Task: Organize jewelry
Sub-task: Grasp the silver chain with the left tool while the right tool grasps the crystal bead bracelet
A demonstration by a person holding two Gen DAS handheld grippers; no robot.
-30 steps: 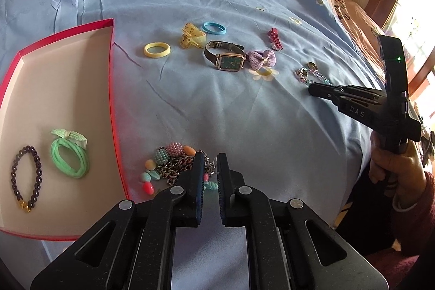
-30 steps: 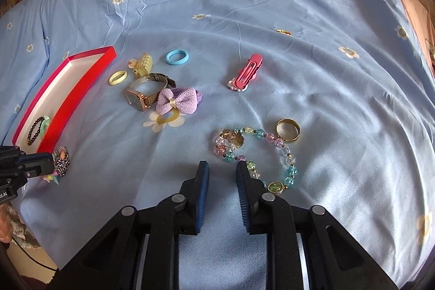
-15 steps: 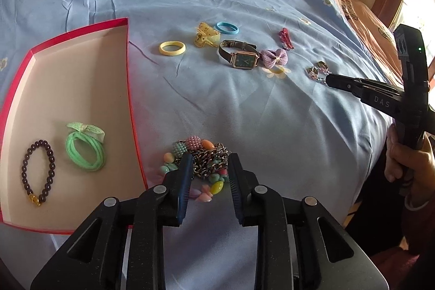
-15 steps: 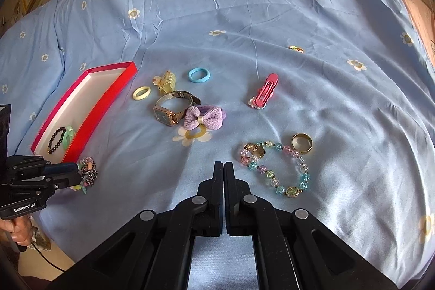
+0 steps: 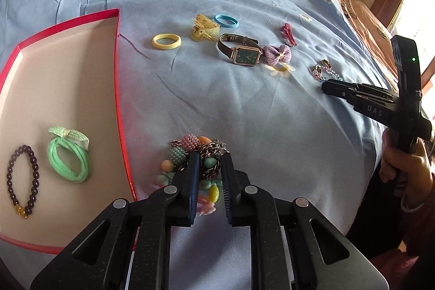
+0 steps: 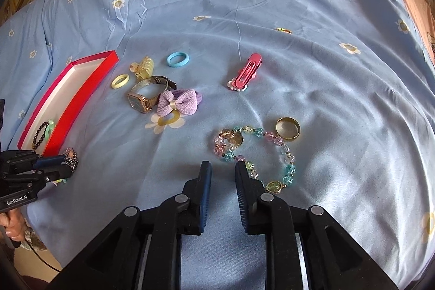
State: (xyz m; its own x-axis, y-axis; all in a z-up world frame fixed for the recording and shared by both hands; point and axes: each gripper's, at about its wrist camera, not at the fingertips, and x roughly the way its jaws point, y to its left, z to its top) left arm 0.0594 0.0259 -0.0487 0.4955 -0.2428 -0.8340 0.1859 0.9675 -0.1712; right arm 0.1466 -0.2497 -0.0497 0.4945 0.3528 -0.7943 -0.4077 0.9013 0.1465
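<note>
Stowed — 2 items in the red box (image 5: 118, 89), at the bed's left edge: dark bead bracelet (image 5: 23, 181) and green hair tie (image 5: 69, 156), side by side near the box's near corner.

In hand, by my reading — chunky chain-and-bead bracelet (image 5: 201, 154), on the blue sheet (image 5: 217, 105) just beside the box's right wall. Left gripper (image 5: 208, 167) straddles it, fingers apart with beads and chain between them; whether the pads touch it cannot be told. It does not look lifted.

Outstanding, 8 items across the middle of the bed:
- yellow ring band (image 5: 166, 41)
- yellow claw clip (image 5: 202, 27)
- blue ring band (image 5: 226, 20)
- watch (image 5: 240, 52)
- lilac bow (image 6: 179, 102)
- pink hair clip (image 6: 246, 72)
- crystal bead bracelet (image 6: 255, 151)
- gold ring (image 6: 288, 128)

Right gripper (image 6: 223, 174) — fingers apart, holding nothing, its right finger just beside the crystal bead bracelet.

Estimate: early stage, most pieces not yet boxed.
</note>
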